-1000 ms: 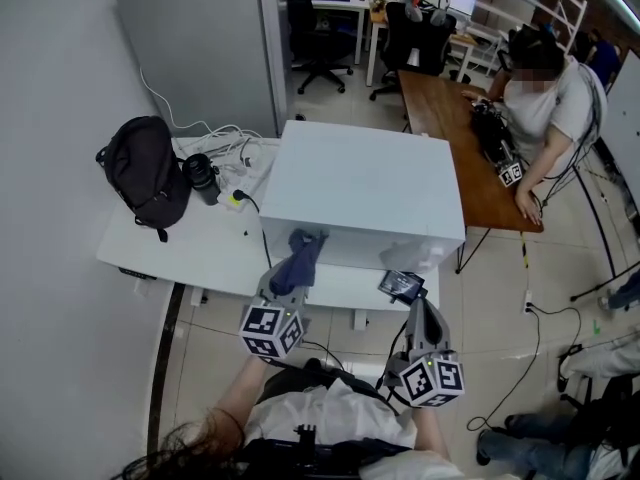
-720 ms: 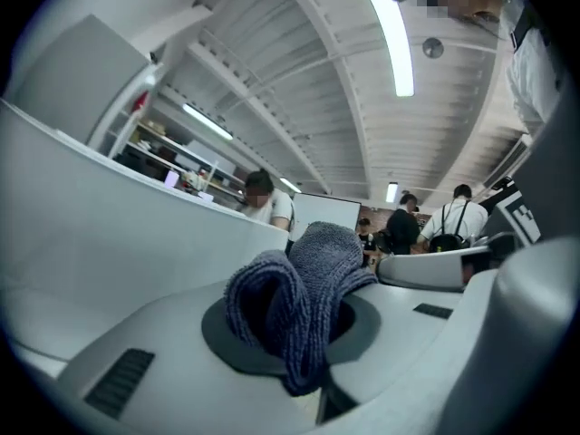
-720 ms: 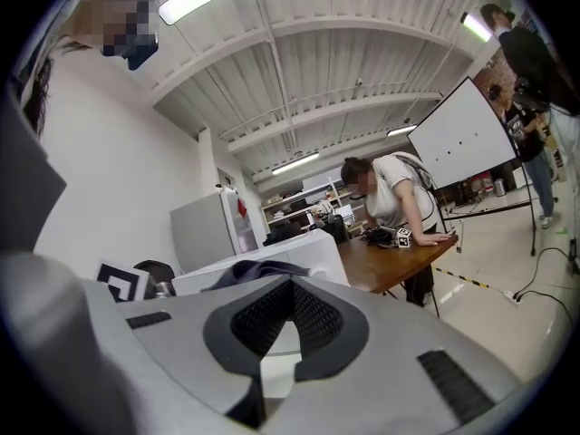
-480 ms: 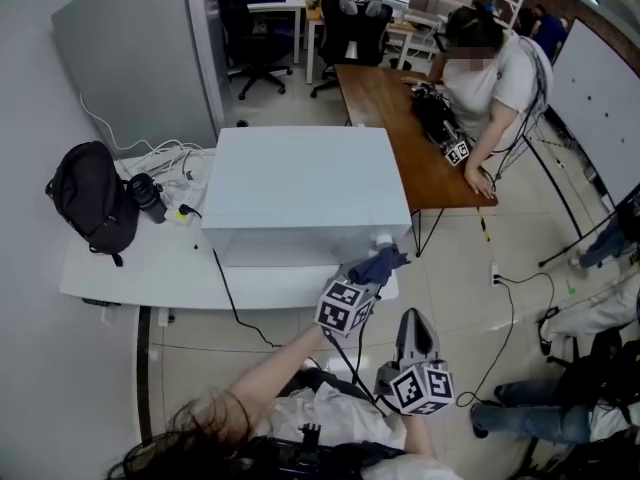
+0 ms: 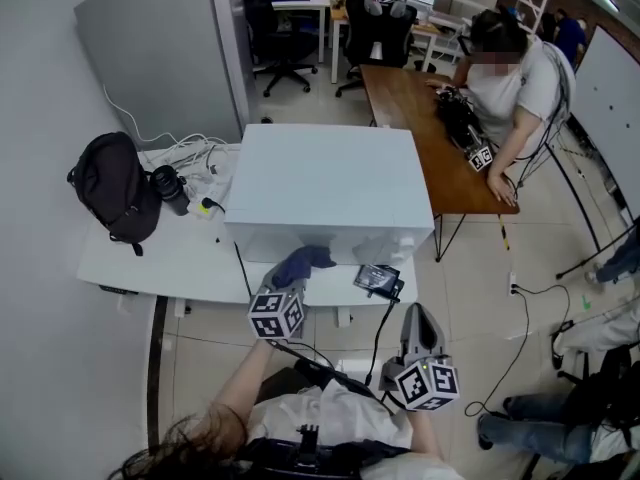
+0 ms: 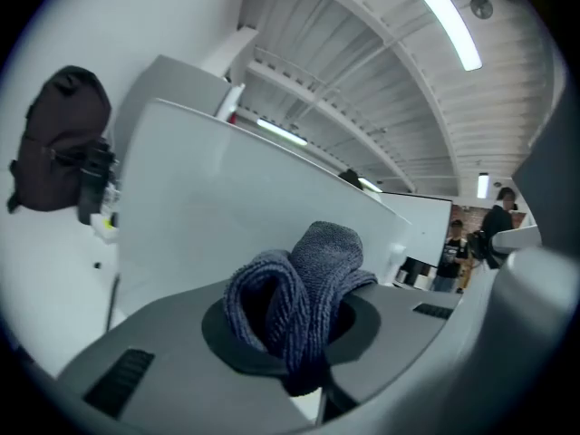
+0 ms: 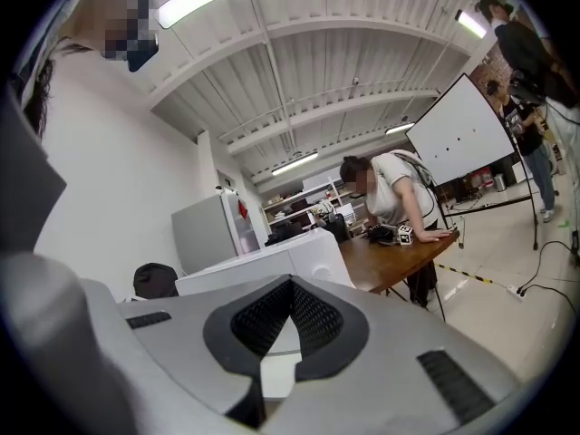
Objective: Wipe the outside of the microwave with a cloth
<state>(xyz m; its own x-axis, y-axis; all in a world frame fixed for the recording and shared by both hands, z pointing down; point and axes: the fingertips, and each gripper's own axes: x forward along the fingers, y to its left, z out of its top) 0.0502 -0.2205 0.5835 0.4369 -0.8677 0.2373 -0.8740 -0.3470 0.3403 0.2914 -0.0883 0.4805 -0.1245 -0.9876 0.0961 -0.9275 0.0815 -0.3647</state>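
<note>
Centrally, a big white microwave (image 5: 330, 188) stands. Out in front of it, the right gripper (image 5: 417, 318) hangs pressed together, empty. At the microwave's front face, the left gripper (image 5: 290, 280) pinches a bunched dark blue cloth (image 5: 303, 261), probably soft, light and floppy, best held by its gathered middle.

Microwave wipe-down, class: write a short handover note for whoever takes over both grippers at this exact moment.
Left gripper: shut on the dark blue cloth, held low at the front face of the white microwave.
Right gripper: shut and empty, held back off the white table, near the person's body.
Done: the cloth is gripped and at the front face. How much has been wiped cannot be told.
Left: wipe the front, top and sides.
</note>
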